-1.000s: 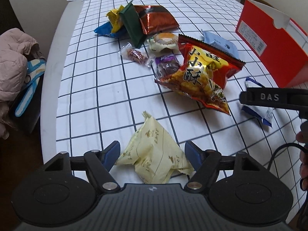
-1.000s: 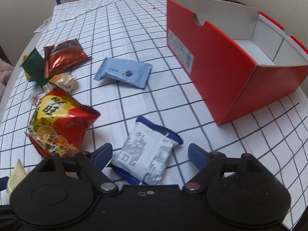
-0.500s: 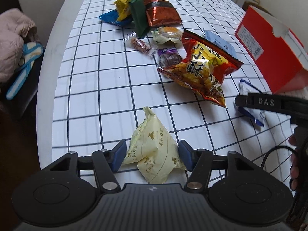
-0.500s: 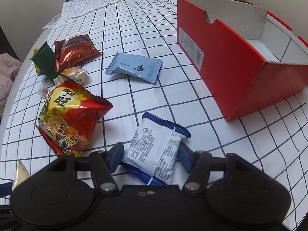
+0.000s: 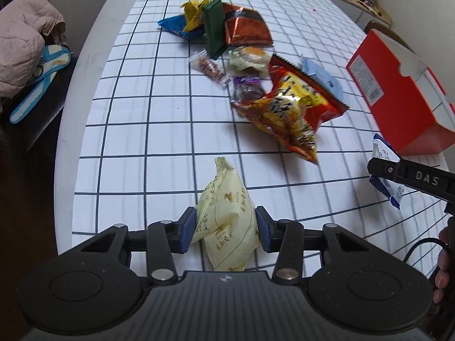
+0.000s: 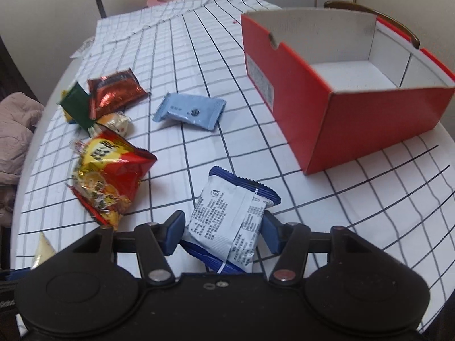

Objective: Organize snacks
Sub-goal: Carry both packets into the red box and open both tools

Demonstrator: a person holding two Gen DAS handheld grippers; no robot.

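Observation:
My left gripper is shut on a pale yellow snack packet and holds it lifted above the checked tablecloth. My right gripper is shut on a white and blue snack packet, also lifted; it shows in the left wrist view too. An open red box with a white inside stands to the right of it. A red and yellow chip bag lies left of the right gripper.
A light blue packet, a brown-red foil bag, a dark green packet and several small wrapped sweets lie on the table. A chair with a pink jacket stands past the table's left edge.
Both grippers have closed from open onto their packets and lifted them off the table. The views have risen and pulled back a little.

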